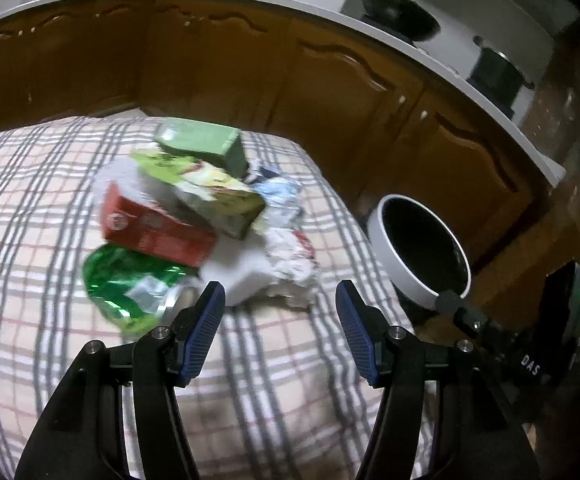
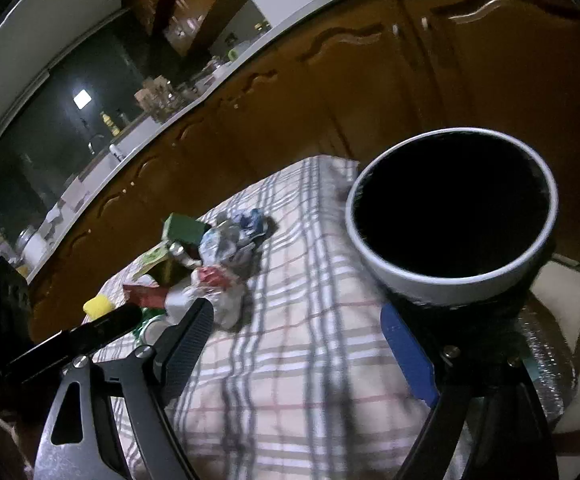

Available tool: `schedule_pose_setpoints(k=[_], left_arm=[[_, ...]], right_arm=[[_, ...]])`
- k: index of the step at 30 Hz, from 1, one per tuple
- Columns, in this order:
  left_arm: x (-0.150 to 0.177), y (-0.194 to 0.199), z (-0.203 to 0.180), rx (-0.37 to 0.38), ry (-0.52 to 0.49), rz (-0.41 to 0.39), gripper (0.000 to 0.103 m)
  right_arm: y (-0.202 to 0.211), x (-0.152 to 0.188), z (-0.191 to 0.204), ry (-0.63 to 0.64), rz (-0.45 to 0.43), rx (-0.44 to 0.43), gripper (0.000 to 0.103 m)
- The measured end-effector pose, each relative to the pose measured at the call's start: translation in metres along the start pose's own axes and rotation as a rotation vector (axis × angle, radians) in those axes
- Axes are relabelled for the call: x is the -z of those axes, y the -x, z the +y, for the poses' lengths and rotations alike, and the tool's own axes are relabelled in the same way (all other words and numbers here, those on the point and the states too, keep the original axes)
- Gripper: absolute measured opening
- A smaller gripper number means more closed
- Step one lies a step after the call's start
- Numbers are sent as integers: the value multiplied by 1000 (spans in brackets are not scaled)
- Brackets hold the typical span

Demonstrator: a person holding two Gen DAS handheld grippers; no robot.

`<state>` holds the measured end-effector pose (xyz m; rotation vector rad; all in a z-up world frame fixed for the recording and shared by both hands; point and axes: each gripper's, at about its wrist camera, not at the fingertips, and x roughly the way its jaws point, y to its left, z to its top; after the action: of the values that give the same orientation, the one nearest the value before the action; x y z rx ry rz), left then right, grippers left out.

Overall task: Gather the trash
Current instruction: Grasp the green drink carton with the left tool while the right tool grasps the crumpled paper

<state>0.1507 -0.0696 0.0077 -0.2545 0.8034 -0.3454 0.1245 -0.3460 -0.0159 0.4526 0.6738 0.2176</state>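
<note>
**Plaid cloth, a heap of litter, and both my claws spread wide**

Checked fabric in cream, grey and red covers the table (image 1: pixel 30 208), and the trash lies heaped on it ahead of my left gripper (image 1: pixel 280 304). That claw's blue-padded fingers stand wide apart with nothing between them, hovering just short of the pile. Nearest its left finger is a crumpled green foil wrapper (image 1: pixel 126 284). Behind that lies a red carton (image 1: pixel 158 232), with a yellow-green carton (image 1: pixel 218 196) leaning across it and a green box (image 1: pixel 206 146) at the far end. Crumpled white paper (image 1: pixel 286 264) and a bluish scrap (image 1: pixel 278 192) sit on the right side of the heap.

My right gripper (image 2: pixel 297 320) is likewise fully spread and holds nothing; its fingers frame bare cloth. A white bin with a black inside (image 2: pixel 453 216) sits just off the table's edge, right beside the right finger, and I cannot tell whether they touch. From the left camera the same bin appears past the table's right edge, apart from the pile.

Brown wooden cabinets (image 1: pixel 329 92) run behind, under a white countertop (image 1: pixel 429 56) carrying a dark wok (image 1: pixel 401 12) and a pot (image 1: pixel 497 72).
</note>
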Motion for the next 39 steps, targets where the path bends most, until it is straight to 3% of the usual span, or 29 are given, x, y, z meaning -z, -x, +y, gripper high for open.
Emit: schedule_pose_setpoints(k=[12, 20, 21, 23, 24, 25, 29, 30, 34, 39], left_arm=[[-39, 6, 54, -2, 120, -15, 58], [-73, -34, 75, 16, 179, 79, 55], [-74, -40, 77, 13, 182, 91, 53], [-75, -48, 79, 4, 178, 107, 35], [-74, -53, 81, 9, 185, 120, 31], [-74, -54, 83, 11, 189, 121, 29], [-70, -49, 84, 6, 163, 97, 21], [-68, -46, 83, 16, 158, 94, 19], [-57, -32, 75, 39, 120, 76, 14], [-43, -8, 60, 74, 81, 52, 10]], right_arm=[[-40, -2, 33, 0, 70, -107, 84], [-88, -10, 44, -40, 153, -170, 58], [-95, -9, 45, -47, 168, -176, 56], [-105, -7, 46, -56, 197, -189, 53], [-109, -5, 47, -57, 211, -197, 46], [-111, -4, 48, -56, 219, -205, 38], [-106, -1, 52, -31, 211, -205, 32], [-102, -1, 52, -29, 206, -210, 7], [-85, -1, 53, -1, 179, -204, 0], [-67, 3, 53, 21, 159, -195, 0]])
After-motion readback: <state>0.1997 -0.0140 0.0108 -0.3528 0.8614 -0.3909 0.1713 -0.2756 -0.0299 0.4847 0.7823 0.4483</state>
